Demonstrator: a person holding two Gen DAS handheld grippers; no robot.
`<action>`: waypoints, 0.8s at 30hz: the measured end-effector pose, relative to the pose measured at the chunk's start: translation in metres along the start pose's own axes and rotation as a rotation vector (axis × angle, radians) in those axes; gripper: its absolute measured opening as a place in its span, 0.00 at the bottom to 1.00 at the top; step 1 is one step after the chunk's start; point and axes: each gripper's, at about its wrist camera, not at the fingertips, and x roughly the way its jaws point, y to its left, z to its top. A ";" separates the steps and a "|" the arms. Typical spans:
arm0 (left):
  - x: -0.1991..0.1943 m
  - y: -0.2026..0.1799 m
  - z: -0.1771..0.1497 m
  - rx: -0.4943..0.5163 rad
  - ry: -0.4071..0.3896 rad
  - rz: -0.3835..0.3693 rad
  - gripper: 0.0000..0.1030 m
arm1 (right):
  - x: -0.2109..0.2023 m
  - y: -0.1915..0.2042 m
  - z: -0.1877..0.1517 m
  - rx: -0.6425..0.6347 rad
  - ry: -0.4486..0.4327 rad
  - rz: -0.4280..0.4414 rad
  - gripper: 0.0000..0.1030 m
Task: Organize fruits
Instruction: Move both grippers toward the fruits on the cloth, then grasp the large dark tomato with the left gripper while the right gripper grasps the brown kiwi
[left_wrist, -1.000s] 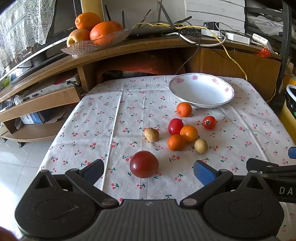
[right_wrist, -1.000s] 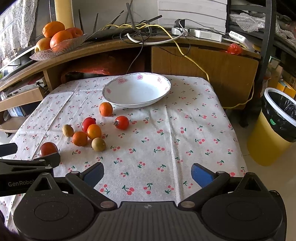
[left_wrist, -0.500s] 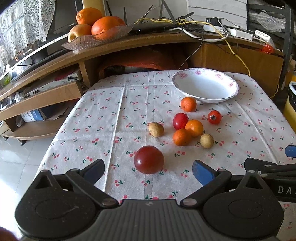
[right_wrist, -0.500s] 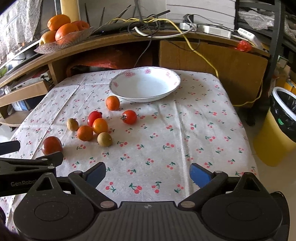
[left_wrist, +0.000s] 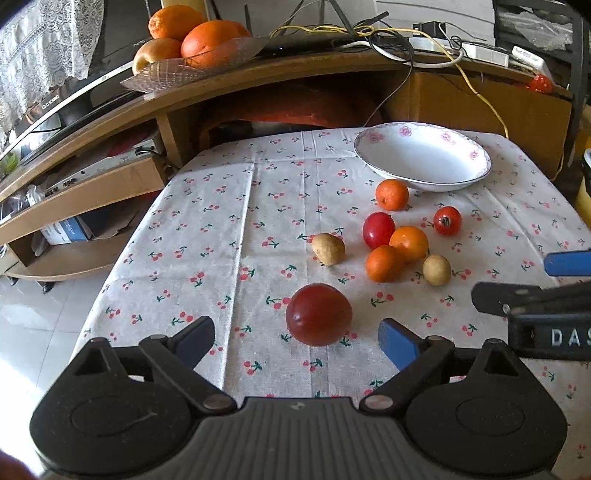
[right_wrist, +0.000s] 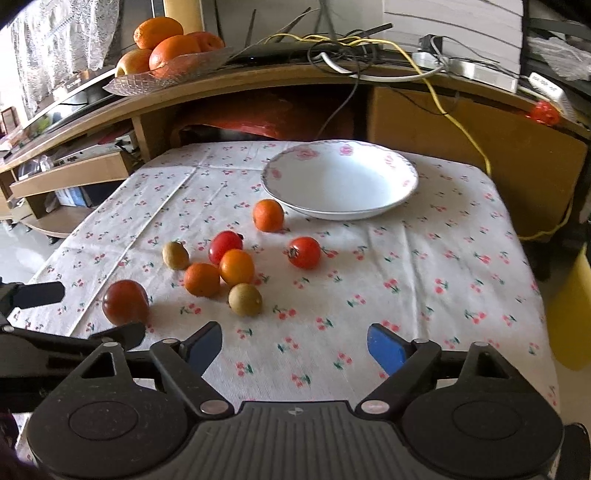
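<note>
A large dark red tomato (left_wrist: 318, 314) lies on the cherry-print tablecloth just ahead of my open left gripper (left_wrist: 298, 341), between its blue-padded fingers but apart from them. Farther on is a cluster: three oranges (left_wrist: 384, 263), a red tomato (left_wrist: 378, 229), a stemmed tomato (left_wrist: 447, 220) and two brown kiwis (left_wrist: 328, 249). An empty white bowl (left_wrist: 424, 157) with pink flowers stands behind them. My right gripper (right_wrist: 295, 347) is open over bare cloth, a kiwi (right_wrist: 245, 299) just ahead to its left. The bowl (right_wrist: 340, 181) and the dark tomato (right_wrist: 125, 301) also show in the right wrist view.
A wooden shelf behind the table carries a glass dish of oranges and an apple (left_wrist: 192, 40) and tangled cables (left_wrist: 369, 35). A yellow bin (right_wrist: 572, 314) stands off the table's right edge. Lower shelves and white floor tiles (left_wrist: 22, 314) lie to the left.
Both grippers have moved forward toward the fruit. The dark tomato now sits closer, between the left gripper's fingers. Both grippers stay open.
</note>
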 end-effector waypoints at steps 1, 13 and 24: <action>0.001 0.000 0.001 0.005 -0.001 0.000 0.96 | 0.002 0.000 0.002 -0.003 0.001 0.011 0.76; 0.017 -0.003 0.003 0.056 0.012 -0.020 0.88 | 0.029 0.008 0.014 -0.092 0.043 0.115 0.59; 0.027 -0.005 0.003 0.080 0.003 -0.076 0.64 | 0.045 0.013 0.018 -0.126 0.079 0.169 0.30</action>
